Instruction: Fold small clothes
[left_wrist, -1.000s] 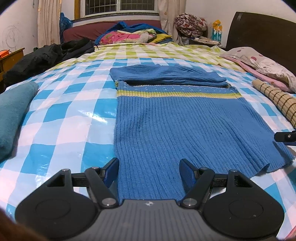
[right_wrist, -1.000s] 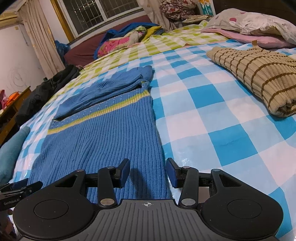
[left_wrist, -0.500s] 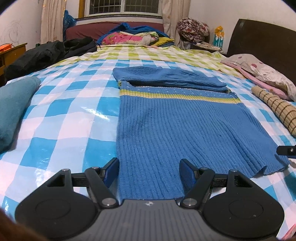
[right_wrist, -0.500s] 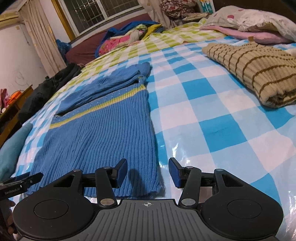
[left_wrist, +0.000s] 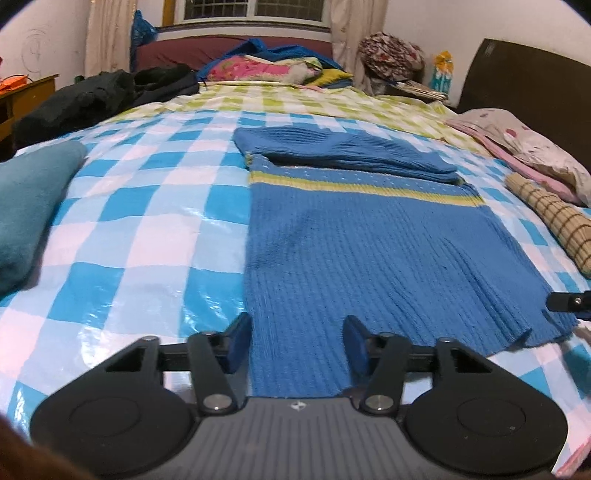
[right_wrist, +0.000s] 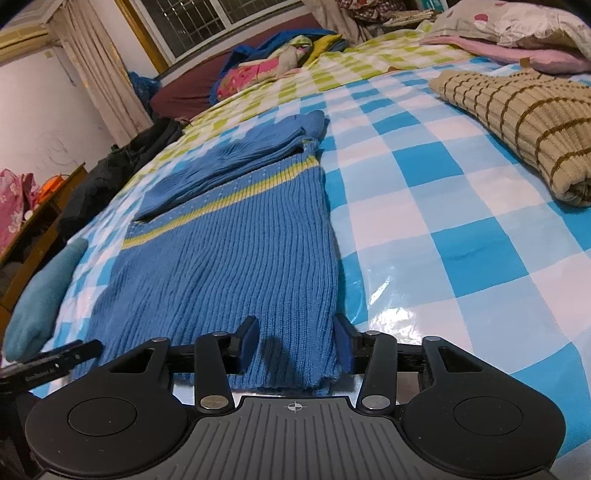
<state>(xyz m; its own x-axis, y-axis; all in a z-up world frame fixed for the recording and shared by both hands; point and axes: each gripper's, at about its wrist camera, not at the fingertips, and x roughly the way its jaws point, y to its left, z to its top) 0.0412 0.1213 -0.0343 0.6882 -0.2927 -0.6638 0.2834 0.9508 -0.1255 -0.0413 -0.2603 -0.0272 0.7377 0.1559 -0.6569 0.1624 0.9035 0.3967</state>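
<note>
A teal cushion (left_wrist: 26, 206) at nine o'clock, a striped beige knit (right_wrist: 524, 125) at two o'clock, pillows (left_wrist: 528, 147) beyond.

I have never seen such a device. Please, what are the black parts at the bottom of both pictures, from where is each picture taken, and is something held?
They are two hand-held grippers; a camera on each looks forward along its two fingers. One picture comes from the left gripper, one from the right gripper. On the blue checked bed cover lies a blue knitted sweater, sleeves folded across its top. Each gripper straddles a corner of the near hem, and both jaws are closing on it, though the pads do not yet press it. A striped beige sweater and a teal cloth lie aside.
</note>
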